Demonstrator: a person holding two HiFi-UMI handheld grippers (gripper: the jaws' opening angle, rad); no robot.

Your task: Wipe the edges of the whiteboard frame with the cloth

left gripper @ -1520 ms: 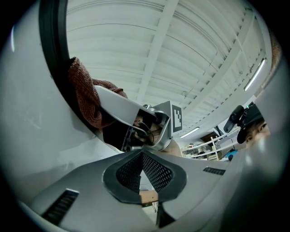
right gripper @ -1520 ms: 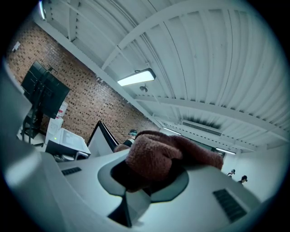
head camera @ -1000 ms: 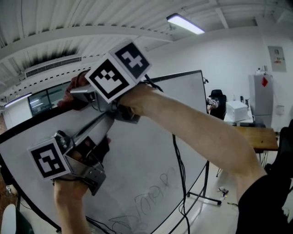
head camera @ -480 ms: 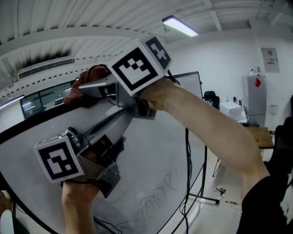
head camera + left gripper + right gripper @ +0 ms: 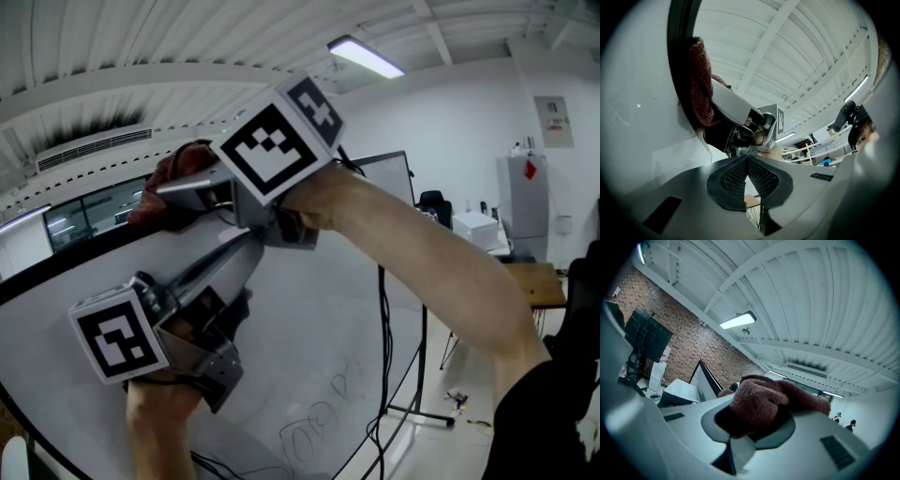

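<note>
The whiteboard (image 5: pixel 309 319) has a black frame (image 5: pixel 75 249) along its top edge. A reddish-brown cloth (image 5: pixel 150 204) lies on that top edge, and my right gripper (image 5: pixel 178 187) is shut on it. In the right gripper view the cloth (image 5: pixel 773 397) bunches between the jaws of the right gripper (image 5: pixel 754 420). My left gripper (image 5: pixel 248 248) is just below, held against the board face and pointing up towards the right one. Its jaws are shut with nothing between them (image 5: pixel 746 161). The left gripper view also shows the frame (image 5: pixel 679 70) and the cloth (image 5: pixel 701 89).
Faint scribbles (image 5: pixel 319 422) mark the lower board. A black cable (image 5: pixel 380 328) hangs from my right arm across the board. The board's stand (image 5: pixel 422 375), a wooden table (image 5: pixel 530 281) and a grey cabinet (image 5: pixel 530 206) are at the right. A ceiling light (image 5: pixel 366 54) is overhead.
My right gripper slid the cloth a little to the right along the top frame edge, then held about there. The left gripper has stayed below it.
</note>
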